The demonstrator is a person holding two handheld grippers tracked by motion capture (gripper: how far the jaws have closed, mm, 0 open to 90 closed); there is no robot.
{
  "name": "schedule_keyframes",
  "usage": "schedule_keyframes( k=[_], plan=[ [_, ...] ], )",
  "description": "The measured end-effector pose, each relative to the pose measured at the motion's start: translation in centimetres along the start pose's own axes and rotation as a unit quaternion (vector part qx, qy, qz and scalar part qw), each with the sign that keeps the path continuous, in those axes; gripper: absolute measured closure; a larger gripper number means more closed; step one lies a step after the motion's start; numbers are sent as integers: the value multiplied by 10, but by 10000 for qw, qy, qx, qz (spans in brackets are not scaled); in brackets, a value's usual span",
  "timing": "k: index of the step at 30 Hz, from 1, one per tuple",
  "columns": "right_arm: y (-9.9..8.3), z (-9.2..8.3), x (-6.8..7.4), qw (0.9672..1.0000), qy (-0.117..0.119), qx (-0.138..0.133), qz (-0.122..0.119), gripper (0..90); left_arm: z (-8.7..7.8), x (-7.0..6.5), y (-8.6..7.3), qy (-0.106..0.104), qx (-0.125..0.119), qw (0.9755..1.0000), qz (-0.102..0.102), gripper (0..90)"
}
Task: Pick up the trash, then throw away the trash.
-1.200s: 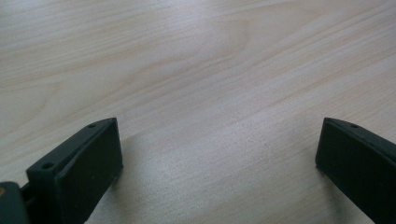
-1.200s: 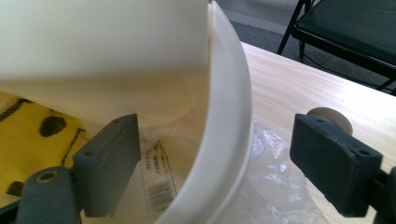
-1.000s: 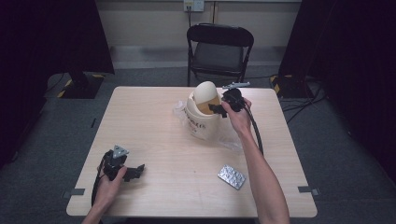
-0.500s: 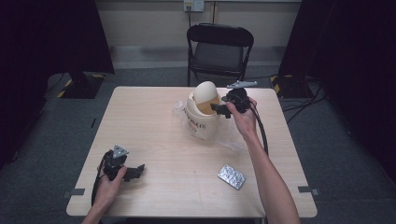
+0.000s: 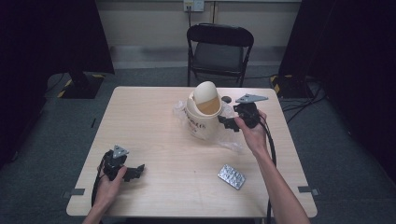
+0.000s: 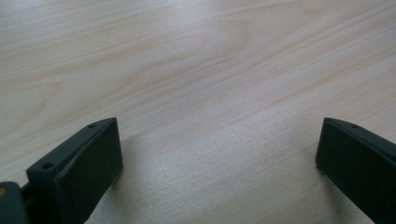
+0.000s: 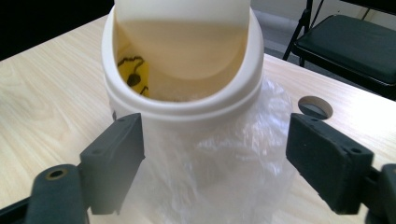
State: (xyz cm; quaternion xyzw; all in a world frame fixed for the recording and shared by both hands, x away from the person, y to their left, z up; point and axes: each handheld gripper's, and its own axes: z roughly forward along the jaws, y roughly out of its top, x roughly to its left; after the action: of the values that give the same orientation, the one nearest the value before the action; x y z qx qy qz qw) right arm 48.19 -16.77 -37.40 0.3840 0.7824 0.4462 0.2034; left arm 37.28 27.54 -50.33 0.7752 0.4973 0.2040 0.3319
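High view: cream swing-lid bin (image 5: 203, 116) standing mid-desk (image 5: 154, 116) on clear plastic bag (image 5: 231, 140). Right gripper (image 5: 227, 123) hovering just beside bin, jaws gaping wide, holding nothing. Left gripper (image 5: 136, 171) resting near front-left desk edge, jaws spread wide, gripping nothing. Blister pack (image 5: 231, 176) lying front-right.

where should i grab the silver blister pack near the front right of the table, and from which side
Take the flat silver foil blister pack across its two long edges, coming straight down from above. It lies flat on the light wooden table, turned at an angle, so rotate the tongs to match. Probably easiest with the right tongs, open beside the cream swing-lid bin; nothing crowds the pack.
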Motion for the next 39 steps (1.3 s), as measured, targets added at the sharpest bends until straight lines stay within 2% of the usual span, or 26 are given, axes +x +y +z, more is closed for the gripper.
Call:
schedule_keyframes(
  k=[2, 4, 8, 12, 14, 16, 18, 19, 20, 22, 28, 31, 33, 34, 35, 36, 38, 39],
  plan=[
    [-7, -5, -1, 9998, 109, -86, 126, 205, 0, 0, 0, -1, 1, 10000, 3, 0],
    [-14, -8, -1, 9999, 93, 13, 100, 217, 0, 0, 0, -2, 0, 10000, 1, 0],
    [-29, -18, -1, 9998, 95, 2, 155, 241, 0, 0, 0, -2, -1, 10000, 2, 0],
    [-49, -26, 6, 9996, 146, -88, 214, 252, 0, 0, 0, -2, 1, 10000, 4, 0],
    [-59, -30, 9, 9990, 270, -207, 293, 253, 0, 0, 0, 0, 0, 10000, 0, 0],
    [-69, -33, 12, 9993, 221, -79, 281, 253, 0, 0, 0, -2, 3, 10000, 3, 0],
    [-73, -35, 13, 9994, 228, -65, 262, 252, 0, 0, 0, -2, 3, 10000, 2, 0],
    [-83, -39, 14, 9994, 211, -27, 273, 245, 0, 0, 0, -2, 3, 10000, 4, 0],
    [-83, -39, 14, 9994, 211, -27, 273, 245, 0, 0, 0, -2, 3, 10000, 4, 0],
    [-96, -43, 15, 9992, 243, 68, 320, 235, 0, 0, 0, 1, 2, 10000, 3, 0],
    [-115, -52, 15, 9989, 252, 162, 349, 205, 0, 0, 0, -2, 2, 10000, 4, 0],
    [-122, -54, 18, 9984, 336, 237, 380, 201, 0, 0, 0, 0, 1, 10000, 1, 0],
    [-127, -54, 22, 9972, 498, 311, 462, 201, 0, 0, 0, 0, 1, 10000, 0, 0],
    [-129, -55, 25, 9978, 425, 332, 381, 201, 0, 0, 0, -2, 1, 10000, 2, 0],
    [-133, -57, 27, 9978, 433, 314, 400, 199, 0, 0, 0, 0, 0, 10000, 1, 0],
    [-137, -56, 28, 9971, 518, 367, 414, 196, 0, 0, 0, 0, 1, 10000, 0, 0],
    [-146, -57, 30, 9968, 468, 534, 370, 196, 0, 0, 0, 0, 0, 10000, 1, 0],
    [-152, -58, 30, 9961, 534, 563, 426, 195, 0, 0, 0, 5, 0, 10000, 2, 0]
  ],
)
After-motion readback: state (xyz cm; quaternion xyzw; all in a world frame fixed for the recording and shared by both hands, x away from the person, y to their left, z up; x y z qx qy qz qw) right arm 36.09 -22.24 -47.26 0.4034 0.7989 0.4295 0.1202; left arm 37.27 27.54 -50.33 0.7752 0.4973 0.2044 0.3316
